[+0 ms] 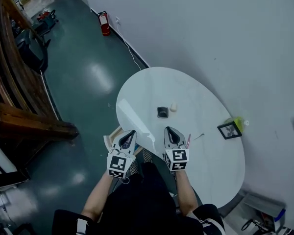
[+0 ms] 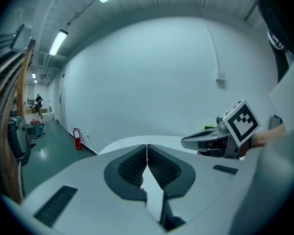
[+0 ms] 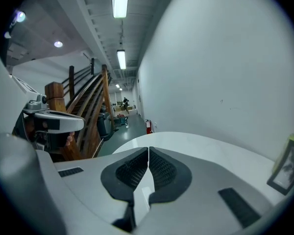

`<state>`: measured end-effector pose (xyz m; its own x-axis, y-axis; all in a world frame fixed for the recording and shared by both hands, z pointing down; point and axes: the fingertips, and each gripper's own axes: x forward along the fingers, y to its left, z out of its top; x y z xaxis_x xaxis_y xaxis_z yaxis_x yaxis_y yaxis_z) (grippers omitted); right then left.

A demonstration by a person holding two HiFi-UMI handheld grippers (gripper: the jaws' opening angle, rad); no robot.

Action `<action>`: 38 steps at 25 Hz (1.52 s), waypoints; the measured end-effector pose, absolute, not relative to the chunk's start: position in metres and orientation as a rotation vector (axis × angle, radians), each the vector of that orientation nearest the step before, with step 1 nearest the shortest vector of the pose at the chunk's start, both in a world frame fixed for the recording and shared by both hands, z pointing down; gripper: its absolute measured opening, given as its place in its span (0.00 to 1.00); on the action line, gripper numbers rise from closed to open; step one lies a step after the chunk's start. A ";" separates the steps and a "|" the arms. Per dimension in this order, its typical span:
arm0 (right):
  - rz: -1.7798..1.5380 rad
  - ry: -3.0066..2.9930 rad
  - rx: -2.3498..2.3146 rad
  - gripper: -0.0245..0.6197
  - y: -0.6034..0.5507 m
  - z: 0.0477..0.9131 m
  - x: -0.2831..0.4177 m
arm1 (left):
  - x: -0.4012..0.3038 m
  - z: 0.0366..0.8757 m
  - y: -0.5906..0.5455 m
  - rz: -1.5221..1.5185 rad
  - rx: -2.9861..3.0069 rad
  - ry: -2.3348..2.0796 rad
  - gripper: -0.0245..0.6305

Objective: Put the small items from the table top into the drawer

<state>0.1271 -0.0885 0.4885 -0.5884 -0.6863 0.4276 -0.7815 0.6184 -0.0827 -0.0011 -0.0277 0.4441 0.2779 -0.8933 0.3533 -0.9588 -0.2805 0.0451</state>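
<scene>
Left gripper (image 1: pixel 129 135) and right gripper (image 1: pixel 170 133) are both closed on nothing at the table's (image 1: pixel 152 82) near edge. A small dark square item (image 1: pixel 162 112) and a cream piece (image 1: pixel 173 106) sit mid-table, just apart. Best to open one claw before reaching and pick one item at a time.

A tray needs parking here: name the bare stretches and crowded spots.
Bare: the table beyond the black square item and cream item; also the stretch nearer than the picture frame. Crowded: around those two items, and the edge by the left gripper and right gripper.
</scene>
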 end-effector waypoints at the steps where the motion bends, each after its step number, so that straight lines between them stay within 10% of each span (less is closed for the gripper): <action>1: 0.382 -2.479 1.172 0.09 -0.095 0.496 0.127 | 0.000 0.451 -0.036 0.386 2.292 -1.700 0.07; 22: 0.623 -2.328 1.116 0.09 -0.167 0.625 0.118 | 0.006 0.568 -0.122 0.492 2.155 -1.551 0.07; 26: 0.684 -2.303 1.138 0.43 -0.174 0.634 0.111 | 0.006 0.569 -0.123 0.496 2.153 -1.539 0.07; 38: 0.684 -2.151 1.207 0.49 -0.184 0.667 0.104 | -0.001 0.578 -0.117 0.503 2.140 -1.520 0.07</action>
<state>0.1045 -0.1839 0.6670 -0.4271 -0.5806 0.6932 -0.8743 0.4607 -0.1528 -0.0014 -0.1173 0.5782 0.3212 -0.7762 0.5425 -0.9466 -0.2801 0.1597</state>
